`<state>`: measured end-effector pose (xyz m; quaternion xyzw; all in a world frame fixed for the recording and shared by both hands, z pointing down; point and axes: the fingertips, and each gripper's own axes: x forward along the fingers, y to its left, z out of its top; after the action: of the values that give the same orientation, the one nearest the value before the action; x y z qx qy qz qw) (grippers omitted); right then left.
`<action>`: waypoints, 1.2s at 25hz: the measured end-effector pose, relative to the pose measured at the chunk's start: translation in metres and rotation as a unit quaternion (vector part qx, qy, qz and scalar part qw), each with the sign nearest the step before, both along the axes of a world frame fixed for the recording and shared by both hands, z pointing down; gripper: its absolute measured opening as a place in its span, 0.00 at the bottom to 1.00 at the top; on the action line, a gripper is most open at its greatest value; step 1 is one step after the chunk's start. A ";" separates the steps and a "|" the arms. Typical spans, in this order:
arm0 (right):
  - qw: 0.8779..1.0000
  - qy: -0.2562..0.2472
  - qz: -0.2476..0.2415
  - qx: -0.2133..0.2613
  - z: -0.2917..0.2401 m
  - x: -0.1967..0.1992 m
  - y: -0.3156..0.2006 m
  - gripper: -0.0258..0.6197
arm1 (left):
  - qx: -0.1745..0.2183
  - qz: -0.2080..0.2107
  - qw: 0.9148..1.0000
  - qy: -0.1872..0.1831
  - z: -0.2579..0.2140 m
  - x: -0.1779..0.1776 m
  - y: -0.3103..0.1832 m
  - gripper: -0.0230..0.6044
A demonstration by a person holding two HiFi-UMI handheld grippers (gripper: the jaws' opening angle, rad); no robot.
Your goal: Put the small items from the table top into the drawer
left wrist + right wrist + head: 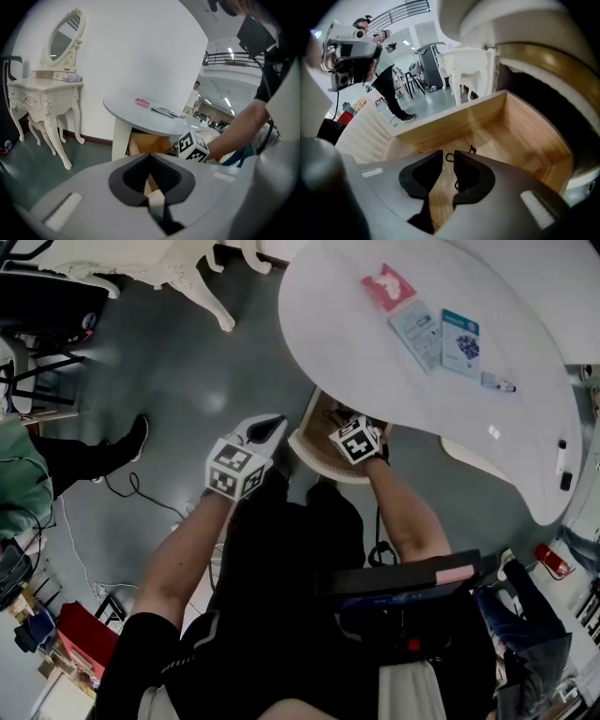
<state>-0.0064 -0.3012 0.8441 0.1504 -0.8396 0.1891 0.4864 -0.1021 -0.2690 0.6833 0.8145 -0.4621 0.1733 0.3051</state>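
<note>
1. Right tongs [446, 161] stand slightly apart inside the drawer [520, 136], with a thin black loop [450, 156] at their tips.
2. Left tongs [150, 155] are together and empty, just beside the drawer.
3. Packets [417, 332] lie on the bench [337, 324] above the drawer.

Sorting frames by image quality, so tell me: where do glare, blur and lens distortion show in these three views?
Head view: fisheye bends the white table edge, small glare spots lie on its top, and the floor has a soft sheen. Left gripper view: dark round vignette, the left gripper close and soft, the dressing table sharp. Right gripper view: strong barrel curve, the wooden drawer slightly blurred.
</note>
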 end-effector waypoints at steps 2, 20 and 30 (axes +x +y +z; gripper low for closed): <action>1.000 -0.012 -0.017 0.006 -0.014 -0.004 0.003 0.10 | 0.002 -0.003 1.000 -0.001 -0.010 0.001 0.004 0.04; 0.986 -0.127 -0.066 0.087 -0.161 0.000 0.027 0.04 | 0.079 -0.038 0.996 0.016 -0.110 0.029 0.019 0.04; 0.962 -0.238 -0.009 0.136 -0.273 0.009 0.026 0.04 | 0.140 -0.060 0.988 0.031 -0.180 0.045 0.030 0.04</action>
<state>0.0026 -0.2749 0.5713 0.1577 -0.9504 0.0993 0.2491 -0.0575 -0.2389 0.5031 0.8251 -0.5201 0.0634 0.2117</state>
